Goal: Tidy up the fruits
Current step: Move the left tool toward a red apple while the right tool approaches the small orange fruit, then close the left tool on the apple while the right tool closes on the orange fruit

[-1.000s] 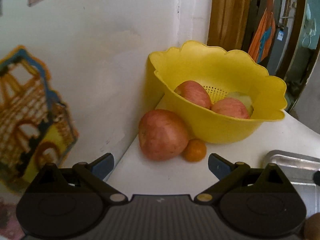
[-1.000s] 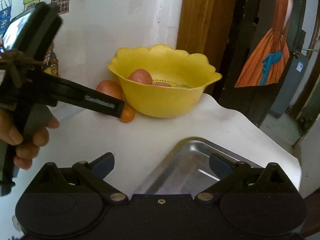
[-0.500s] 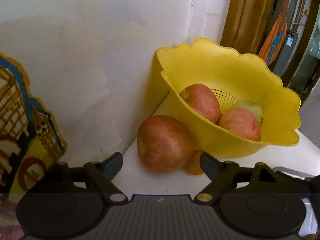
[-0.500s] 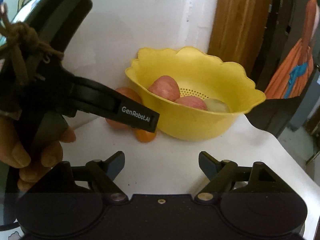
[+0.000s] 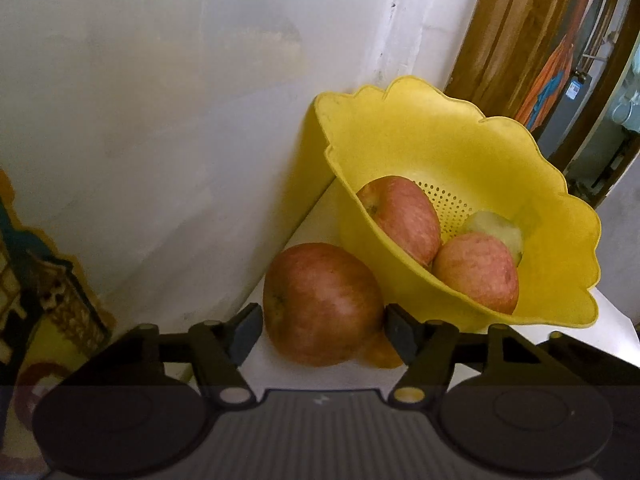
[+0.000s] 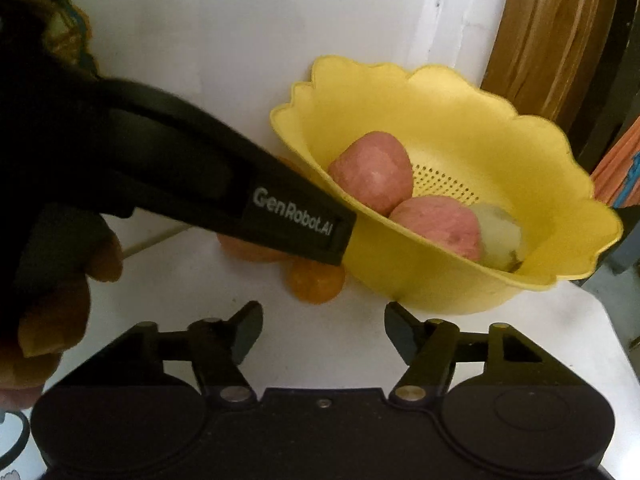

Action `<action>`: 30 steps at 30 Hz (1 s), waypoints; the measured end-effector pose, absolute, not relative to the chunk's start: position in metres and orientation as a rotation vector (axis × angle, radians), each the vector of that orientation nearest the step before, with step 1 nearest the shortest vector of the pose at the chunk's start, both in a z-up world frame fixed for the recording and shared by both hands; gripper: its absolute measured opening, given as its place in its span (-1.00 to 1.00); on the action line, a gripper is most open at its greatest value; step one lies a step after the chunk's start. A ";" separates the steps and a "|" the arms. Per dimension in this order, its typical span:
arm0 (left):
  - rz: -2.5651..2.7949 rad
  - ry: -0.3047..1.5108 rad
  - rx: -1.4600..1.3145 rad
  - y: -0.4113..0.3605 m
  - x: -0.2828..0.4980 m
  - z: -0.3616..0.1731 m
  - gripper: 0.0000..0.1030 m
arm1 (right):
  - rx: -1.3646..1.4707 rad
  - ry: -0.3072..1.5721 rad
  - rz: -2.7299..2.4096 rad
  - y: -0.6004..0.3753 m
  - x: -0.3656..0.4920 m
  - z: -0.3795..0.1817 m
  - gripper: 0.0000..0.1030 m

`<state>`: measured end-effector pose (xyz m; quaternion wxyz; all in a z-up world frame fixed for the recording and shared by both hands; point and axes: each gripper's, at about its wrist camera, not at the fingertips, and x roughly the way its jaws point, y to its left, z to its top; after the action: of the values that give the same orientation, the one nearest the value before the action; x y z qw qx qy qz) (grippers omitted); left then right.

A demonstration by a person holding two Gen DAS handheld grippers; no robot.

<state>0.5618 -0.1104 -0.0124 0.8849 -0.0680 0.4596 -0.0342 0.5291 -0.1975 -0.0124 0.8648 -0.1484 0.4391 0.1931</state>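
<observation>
A yellow scalloped colander (image 5: 472,148) stands on the white table in the wall corner, holding two red apples (image 5: 400,216) and a pale green fruit (image 5: 496,228). A large red apple (image 5: 320,304) lies on the table left of it, with a small orange (image 5: 380,354) tucked behind it. My left gripper (image 5: 322,336) is open, its fingertips on either side of the large apple, close but not clamping it. My right gripper (image 6: 322,336) is open and empty, just short of the orange (image 6: 316,286) and the colander (image 6: 500,128).
The white wall (image 5: 180,100) stands close behind the fruit. A colourful sticker (image 5: 40,280) is on the wall at left. A wooden door frame (image 5: 512,28) rises at the right. In the right wrist view the left gripper's arm (image 6: 224,196) hides most of the large apple.
Both grippers moved forward toward the fruit. The left fingertips now flank the large apple. The right gripper came closer to the orange and colander, and the metal tray left its view.
</observation>
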 end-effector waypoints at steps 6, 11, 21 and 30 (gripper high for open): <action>-0.069 0.958 -0.148 -0.111 0.563 -0.014 0.38 | -0.302 0.920 0.425 -0.197 0.537 -0.020 0.17; -0.068 0.955 -0.165 -0.110 0.563 -0.014 0.34 | -0.258 0.899 0.443 -0.200 0.538 -0.023 0.01; -0.039 0.916 -0.213 -0.102 0.548 -0.009 0.20 | -0.185 0.862 0.434 -0.206 0.540 -0.026 -0.33; -0.016 0.911 -0.198 -0.099 0.534 -0.006 0.19 | -0.192 0.867 0.448 -0.209 0.542 -0.018 -0.34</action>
<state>0.5337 -0.0987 -0.0057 0.8933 -0.0956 0.4390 -0.0079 0.5423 -0.2089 -0.0185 0.8789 -0.0922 0.4159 0.2149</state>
